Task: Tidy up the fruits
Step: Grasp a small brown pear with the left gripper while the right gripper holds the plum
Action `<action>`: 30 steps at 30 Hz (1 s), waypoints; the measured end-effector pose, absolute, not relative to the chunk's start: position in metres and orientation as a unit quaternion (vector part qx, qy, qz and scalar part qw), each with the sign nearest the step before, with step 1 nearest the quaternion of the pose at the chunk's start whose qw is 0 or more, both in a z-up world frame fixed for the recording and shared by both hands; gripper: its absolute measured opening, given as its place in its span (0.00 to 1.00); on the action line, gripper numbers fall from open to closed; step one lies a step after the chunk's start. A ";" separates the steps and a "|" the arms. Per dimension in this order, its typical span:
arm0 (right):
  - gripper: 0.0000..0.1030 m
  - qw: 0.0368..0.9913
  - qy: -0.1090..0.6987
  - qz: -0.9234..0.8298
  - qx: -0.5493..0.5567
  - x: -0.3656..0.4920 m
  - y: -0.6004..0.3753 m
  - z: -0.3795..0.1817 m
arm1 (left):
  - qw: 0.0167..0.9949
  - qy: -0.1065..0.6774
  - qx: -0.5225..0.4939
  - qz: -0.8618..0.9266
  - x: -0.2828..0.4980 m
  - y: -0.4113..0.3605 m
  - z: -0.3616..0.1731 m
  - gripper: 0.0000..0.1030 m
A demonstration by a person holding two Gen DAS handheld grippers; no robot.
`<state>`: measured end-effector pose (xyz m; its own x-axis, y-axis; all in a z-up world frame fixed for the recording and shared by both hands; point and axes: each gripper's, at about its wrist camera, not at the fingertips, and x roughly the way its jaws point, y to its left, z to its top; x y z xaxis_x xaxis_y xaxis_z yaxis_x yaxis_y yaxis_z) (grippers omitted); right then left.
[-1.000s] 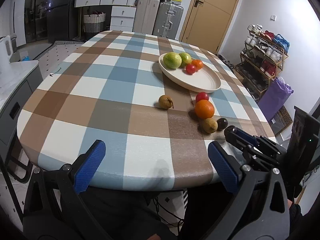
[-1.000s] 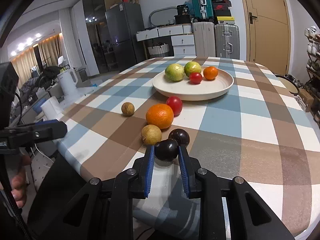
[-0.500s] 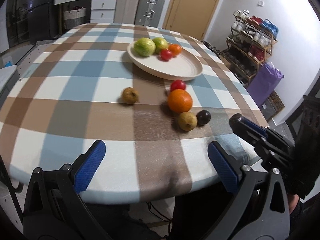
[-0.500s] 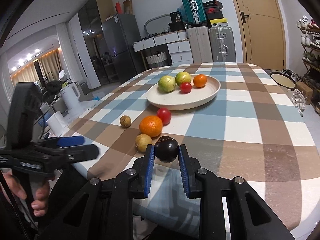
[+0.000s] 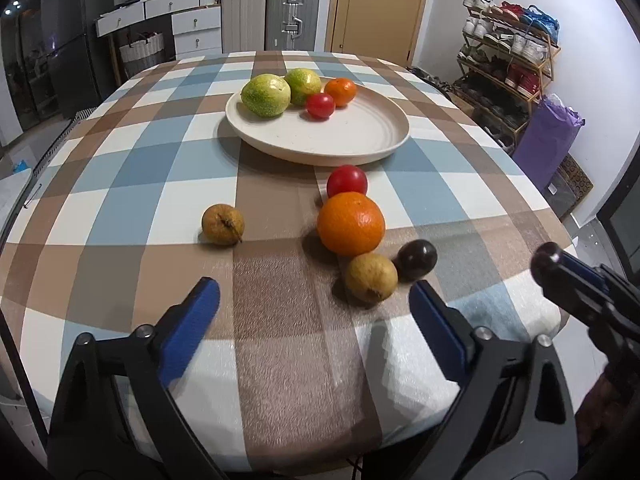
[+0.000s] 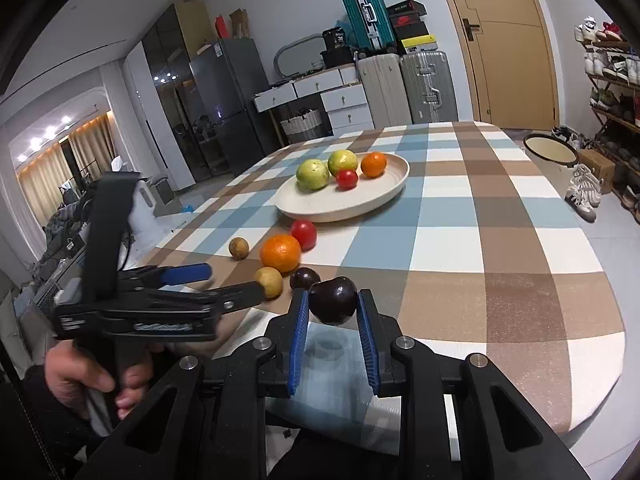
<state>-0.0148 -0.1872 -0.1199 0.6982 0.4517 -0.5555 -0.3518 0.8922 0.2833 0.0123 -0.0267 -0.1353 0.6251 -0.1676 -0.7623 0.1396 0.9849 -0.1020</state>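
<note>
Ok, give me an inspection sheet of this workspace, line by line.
Surface: checked tablecloth on a rounded table.
Job's things: plate holds two green fruits, a small orange and a small tomato; loose on the cloth are a tomato, orange, two brown fruits and a dark fruit.
Clutter: nothing seen.
Grippers: left gripper closing, nothing between its jaws; right gripper shut on a second dark fruit, off the cloth.
Cables: nothing seen.
Surroundings: suitcases, drawers, shoe rack, door.
</note>
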 end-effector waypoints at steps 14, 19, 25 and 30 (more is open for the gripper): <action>0.24 0.919 0.314 0.224 0.084 -0.017 -0.192 -0.116 | 0.899 0.420 0.029 -0.122 0.014 -0.052 -0.144 0.25; 0.24 0.920 0.310 0.230 0.074 -0.017 -0.186 -0.112 | 0.896 0.421 0.022 -0.138 0.013 -0.052 -0.144 0.25; 0.24 0.926 0.309 0.213 0.037 -0.010 -0.174 -0.105 | 0.893 0.422 -0.005 -0.158 0.009 -0.044 -0.142 0.25; 0.24 0.928 0.314 0.203 0.006 0.000 -0.162 -0.103 | 0.896 0.413 -0.022 -0.161 0.004 -0.037 -0.134 0.25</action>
